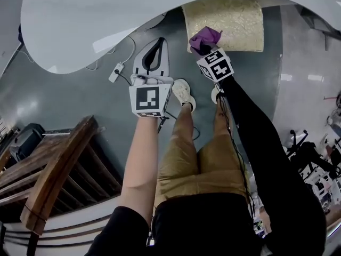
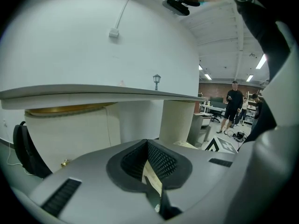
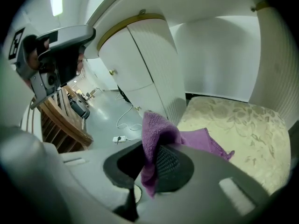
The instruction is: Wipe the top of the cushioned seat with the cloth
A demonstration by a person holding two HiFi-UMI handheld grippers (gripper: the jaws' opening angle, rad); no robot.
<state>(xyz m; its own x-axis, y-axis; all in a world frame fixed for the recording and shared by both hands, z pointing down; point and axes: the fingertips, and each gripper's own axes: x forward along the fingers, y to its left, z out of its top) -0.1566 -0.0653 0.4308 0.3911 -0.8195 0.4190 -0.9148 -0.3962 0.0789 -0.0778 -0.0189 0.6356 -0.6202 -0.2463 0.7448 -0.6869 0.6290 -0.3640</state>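
Pale gold floral cushioned seat [image 1: 229, 17] sits at the head view's upper centre-right. A soft, light purple terry cloth [image 1: 205, 35] at its lower-left corner looks limp enough to drape, best held by the bunch. The right hand-held gripper [image 1: 202, 45] clamps that bunch; the left hand-held gripper [image 1: 154, 51] has jaws together, empty.

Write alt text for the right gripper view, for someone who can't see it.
The right tongs are shut on a purple cloth, held at the edge of a cream floral cushioned seat under a white tabletop. Grey floor with a power strip lies to the left.
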